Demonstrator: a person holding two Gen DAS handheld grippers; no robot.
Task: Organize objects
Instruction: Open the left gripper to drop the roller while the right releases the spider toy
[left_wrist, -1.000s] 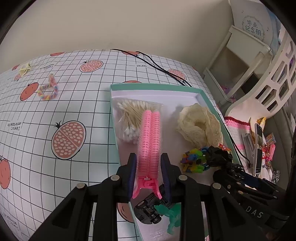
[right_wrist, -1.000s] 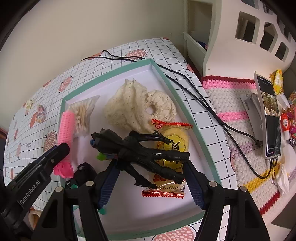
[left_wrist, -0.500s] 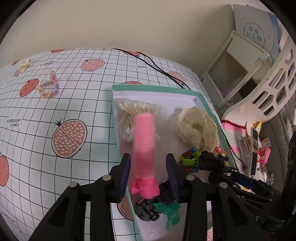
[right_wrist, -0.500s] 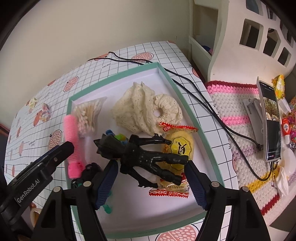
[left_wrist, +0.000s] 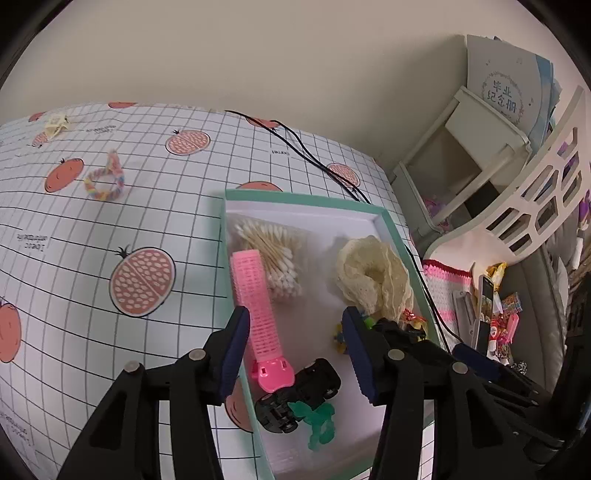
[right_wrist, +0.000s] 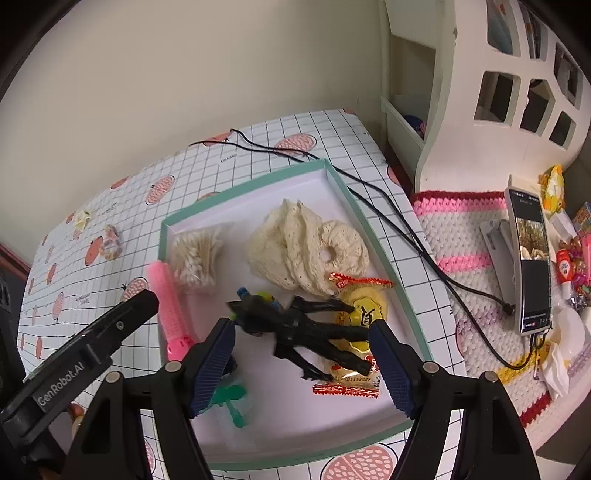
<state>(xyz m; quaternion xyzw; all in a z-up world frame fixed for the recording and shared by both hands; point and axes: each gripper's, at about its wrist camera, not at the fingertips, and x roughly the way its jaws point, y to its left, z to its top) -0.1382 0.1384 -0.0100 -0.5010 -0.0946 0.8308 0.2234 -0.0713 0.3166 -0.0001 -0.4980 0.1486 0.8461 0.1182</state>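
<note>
Tray (left_wrist: 391, 229) holds most items — your jaws stand apart, empty — rope ring (left_wrist: 105, 181) waits on the counter (left_wrist: 74, 258).

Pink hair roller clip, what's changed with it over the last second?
The left gripper opened its fingers and let go of the pink hair roller clip, which now lies along the tray's left edge. The right gripper was already open; the cotton swabs stayed put.

Left gripper (left_wrist: 295, 354): black plastic arms, silver pivot screws, dark blue ribbed pads (left_wrist: 233, 350).
Right gripper (right_wrist: 303, 363): same black frame, round silver screws, blue ribbed pads (right_wrist: 391, 365).
Marking: white "GenRobot.AI" lettering along the left gripper's arm, seen in the right wrist view.
</note>
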